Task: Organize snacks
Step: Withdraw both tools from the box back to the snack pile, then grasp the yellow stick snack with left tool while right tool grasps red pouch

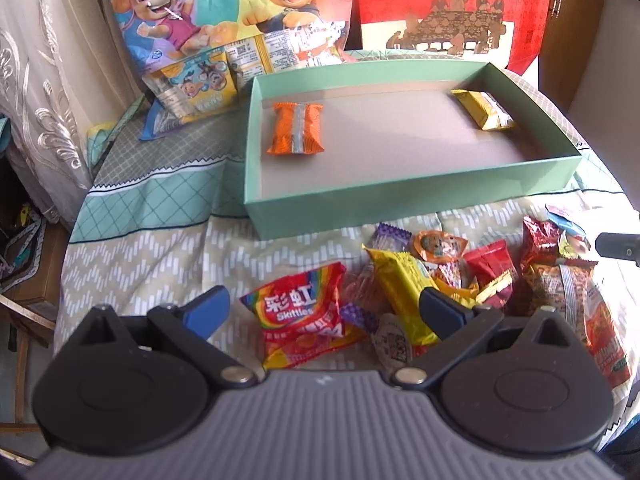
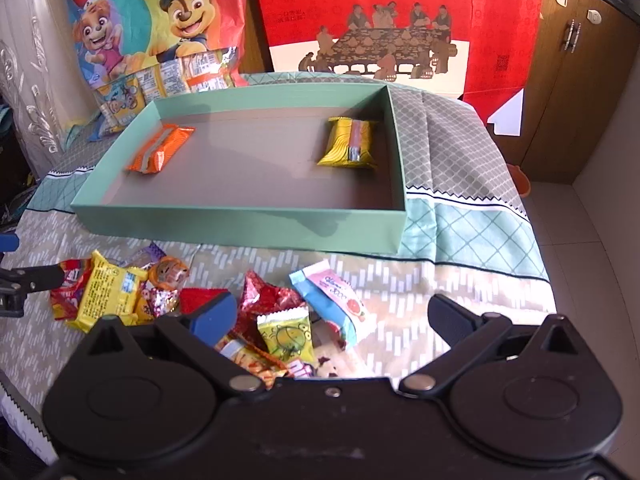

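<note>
Green box (image 1: 400,196) on the patterned cloth (image 1: 152,240): orange pack (image 1: 296,129) at its left end, yellow pack (image 2: 350,142) at its right end. Snack pile (image 2: 256,316) lies loose in front of box. Left gripper (image 1: 322,310) gapes wide above Skittles bag (image 1: 300,320), gripping nothing. Right gripper (image 2: 332,314) also spread, empty, over pile.

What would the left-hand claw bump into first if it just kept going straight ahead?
Probably the Skittles bag, lying between the open fingers of the left gripper at the near edge of the snack pile. If it passed above that, the green box's front wall comes next; depth is unclear.
</note>
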{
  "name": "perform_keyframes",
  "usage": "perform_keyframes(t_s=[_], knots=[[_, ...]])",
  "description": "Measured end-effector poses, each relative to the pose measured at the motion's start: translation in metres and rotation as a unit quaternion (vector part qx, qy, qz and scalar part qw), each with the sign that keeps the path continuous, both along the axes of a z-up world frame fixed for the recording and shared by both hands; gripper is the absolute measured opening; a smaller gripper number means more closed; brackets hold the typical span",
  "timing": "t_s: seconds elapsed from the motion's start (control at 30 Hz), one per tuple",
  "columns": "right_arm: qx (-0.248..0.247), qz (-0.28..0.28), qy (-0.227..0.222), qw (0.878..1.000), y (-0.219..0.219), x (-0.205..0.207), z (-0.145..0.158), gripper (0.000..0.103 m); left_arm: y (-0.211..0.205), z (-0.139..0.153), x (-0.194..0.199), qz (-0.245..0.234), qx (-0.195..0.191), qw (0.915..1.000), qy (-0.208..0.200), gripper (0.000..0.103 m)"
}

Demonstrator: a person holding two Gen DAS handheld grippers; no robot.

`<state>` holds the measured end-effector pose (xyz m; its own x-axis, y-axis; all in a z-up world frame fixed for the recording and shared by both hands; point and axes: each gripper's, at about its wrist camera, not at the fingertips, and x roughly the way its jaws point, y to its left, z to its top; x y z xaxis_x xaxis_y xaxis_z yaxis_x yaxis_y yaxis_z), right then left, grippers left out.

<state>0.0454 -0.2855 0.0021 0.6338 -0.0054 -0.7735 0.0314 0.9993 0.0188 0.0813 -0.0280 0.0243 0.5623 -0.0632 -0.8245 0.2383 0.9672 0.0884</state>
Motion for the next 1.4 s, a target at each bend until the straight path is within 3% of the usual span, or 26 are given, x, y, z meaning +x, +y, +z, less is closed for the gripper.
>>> perform_keyframes(t_s=[0.33, 0.47, 0.67, 0.9, 1.0, 1.1, 1.17, 1.2, 1.23, 1.37, 1.4], knots=[[0.030, -0.018, 0.030, 0.999, -0.003, -0.055, -0.025, 0.103, 0.012, -0.022, -0.036, 0.021, -0.018, 0.9992, 0.030, 0.103], [0.066, -0.039, 0.028, 0.997, -0.017, -0.069, -0.028, 0.103, 0.010, -0.032, -0.046, 0.023, -0.041, 0.9974, 0.054, 0.103], [0.101, -0.062, 0.032, 0.992, -0.034, -0.081, -0.037, 0.103, -0.022, -0.042, -0.053, -0.030, -0.040, 0.9958, 0.077, 0.103], [0.094, -0.065, 0.011, 0.993, -0.039, -0.084, -0.034, 0.101, -0.063, -0.039, -0.036, -0.046, -0.067, 0.9938, 0.077, 0.102], [0.085, -0.056, 0.010, 0.995, -0.035, -0.081, -0.034, 0.090, -0.076, -0.042, -0.027, -0.042, -0.100, 0.9901, 0.090, 0.090], [0.089, -0.050, 0.013, 0.995, -0.034, -0.079, -0.038, 0.086, -0.086, -0.053, -0.022, -0.032, -0.099, 0.9889, 0.106, 0.076], [0.092, -0.047, 0.016, 0.994, -0.034, -0.078, -0.040, 0.080, -0.087, -0.059, -0.021, -0.033, -0.100, 0.9886, 0.108, 0.061], [0.094, -0.043, 0.018, 0.994, -0.033, -0.078, -0.041, 0.074, -0.087, -0.059, -0.023, -0.040, -0.108, 0.9878, 0.105, 0.048], [0.095, -0.039, 0.020, 0.995, -0.033, -0.078, -0.042, 0.071, -0.087, -0.059, -0.024, -0.042, -0.106, 0.9882, 0.101, 0.046], [0.098, -0.021, 0.022, 0.995, -0.028, -0.077, -0.045, 0.038, -0.082, -0.049, -0.031, -0.072, -0.075, 0.9913, 0.082, 0.028], [0.098, -0.016, 0.022, 0.995, -0.026, -0.076, -0.045, 0.035, -0.076, -0.047, -0.031, -0.075, -0.073, 0.9911, 0.082, 0.025]])
